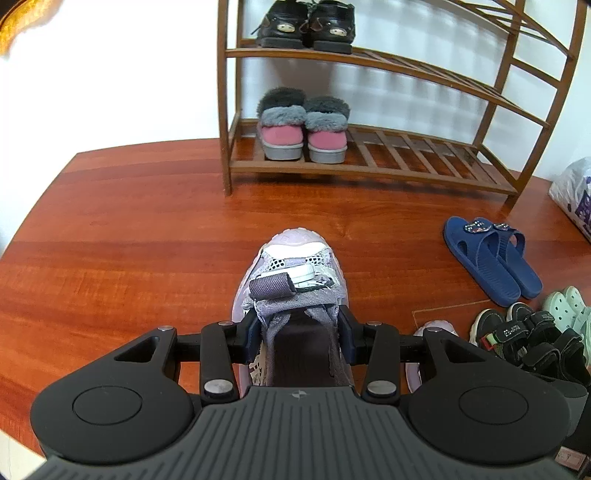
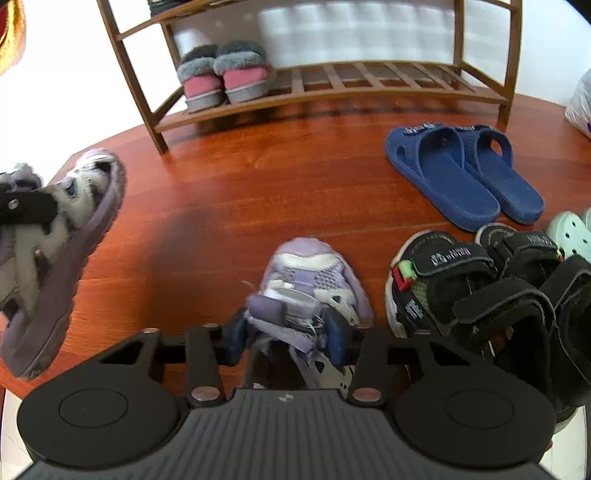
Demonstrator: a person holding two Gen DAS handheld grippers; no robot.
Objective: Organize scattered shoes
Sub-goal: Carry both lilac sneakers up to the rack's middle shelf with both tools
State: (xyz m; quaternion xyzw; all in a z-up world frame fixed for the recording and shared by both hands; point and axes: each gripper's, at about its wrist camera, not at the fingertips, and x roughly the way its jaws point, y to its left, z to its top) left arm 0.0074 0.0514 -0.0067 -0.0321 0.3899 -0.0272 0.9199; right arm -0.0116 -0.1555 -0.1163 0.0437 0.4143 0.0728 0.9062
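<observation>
My left gripper [image 1: 301,332] is shut on the collar of a lavender sneaker [image 1: 295,251], toe pointing away toward the wooden shoe rack [image 1: 406,173]. In the right wrist view that same sneaker [image 2: 62,236] hangs tilted above the floor at the left. My right gripper [image 2: 287,334] has its blue pads pressed on the tongue and collar of the matching lavender sneaker [image 2: 317,266], which stands on the red wooden floor. The toe of that second sneaker [image 1: 432,328] peeks out behind my left gripper's finger.
Pink fur-lined slippers [image 1: 303,133] sit on the rack's bottom shelf at the left, and black shoes [image 1: 306,26] on the shelf above. Blue slides [image 2: 461,173], black sandals [image 2: 480,295] and mint clogs [image 2: 569,229] lie on the floor at the right. A white bag [image 1: 572,188] lies beyond them.
</observation>
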